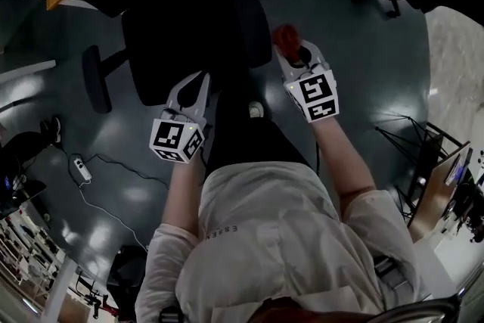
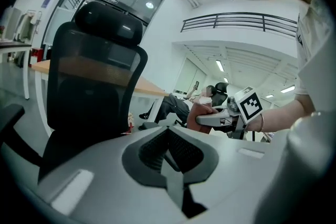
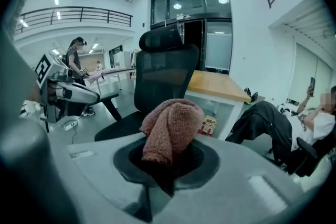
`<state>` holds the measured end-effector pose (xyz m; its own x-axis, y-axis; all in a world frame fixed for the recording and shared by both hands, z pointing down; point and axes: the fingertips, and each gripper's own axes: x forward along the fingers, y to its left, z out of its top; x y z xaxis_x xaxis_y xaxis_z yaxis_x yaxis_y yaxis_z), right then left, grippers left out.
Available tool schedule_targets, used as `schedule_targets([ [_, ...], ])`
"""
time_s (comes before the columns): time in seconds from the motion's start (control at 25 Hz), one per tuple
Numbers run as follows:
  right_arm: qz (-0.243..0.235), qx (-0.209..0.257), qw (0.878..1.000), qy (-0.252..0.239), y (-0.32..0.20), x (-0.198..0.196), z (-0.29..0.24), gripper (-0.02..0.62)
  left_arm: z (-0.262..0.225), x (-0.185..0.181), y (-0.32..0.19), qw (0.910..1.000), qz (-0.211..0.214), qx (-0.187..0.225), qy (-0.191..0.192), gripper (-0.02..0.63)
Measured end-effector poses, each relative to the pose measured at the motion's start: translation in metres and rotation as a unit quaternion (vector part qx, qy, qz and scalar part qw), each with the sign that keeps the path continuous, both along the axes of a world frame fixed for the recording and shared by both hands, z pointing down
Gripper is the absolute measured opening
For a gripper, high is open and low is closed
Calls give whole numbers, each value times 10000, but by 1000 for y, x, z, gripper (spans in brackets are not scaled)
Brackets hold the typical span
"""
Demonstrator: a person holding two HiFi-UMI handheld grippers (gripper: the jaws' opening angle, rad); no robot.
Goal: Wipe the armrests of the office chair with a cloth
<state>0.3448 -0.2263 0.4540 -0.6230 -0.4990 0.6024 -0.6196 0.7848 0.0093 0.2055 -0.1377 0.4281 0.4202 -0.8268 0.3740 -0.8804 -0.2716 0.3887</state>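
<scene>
A black mesh office chair (image 1: pixel 181 41) stands on the dark floor right in front of me, with its left armrest (image 1: pixel 96 79) sticking out to the side. My right gripper (image 1: pixel 291 49) is shut on a reddish-brown cloth (image 1: pixel 286 36) beside the chair's right side. In the right gripper view the bunched cloth (image 3: pixel 170 128) bulges up out of the right gripper (image 3: pixel 168 162), with the chair (image 3: pixel 163 73) beyond it. My left gripper (image 1: pixel 193 85) hovers near the seat's front edge. In its own view the left gripper (image 2: pixel 169 144) is shut on nothing, facing the chair's back (image 2: pixel 94 86).
A power strip (image 1: pixel 81 168) with a cable lies on the floor at left. A black tripod (image 1: pixel 408 136) stands at right. A wooden-topped desk (image 3: pixel 215 85) sits behind the chair; a seated person (image 3: pixel 315 123) and a chair draped in dark clothing (image 3: pixel 265 118) are further right.
</scene>
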Motion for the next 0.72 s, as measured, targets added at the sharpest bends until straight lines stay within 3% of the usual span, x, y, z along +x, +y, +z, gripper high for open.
schedule_targets([
  [0.36,-155,33,9982,573,-88,-57,59,52,44,-27,-80,9994,49,-216,279,17],
  [0.72,-322,167,9955,871,-137,-100,99,52,77,-41,-112,9989,50,-302,355,17],
])
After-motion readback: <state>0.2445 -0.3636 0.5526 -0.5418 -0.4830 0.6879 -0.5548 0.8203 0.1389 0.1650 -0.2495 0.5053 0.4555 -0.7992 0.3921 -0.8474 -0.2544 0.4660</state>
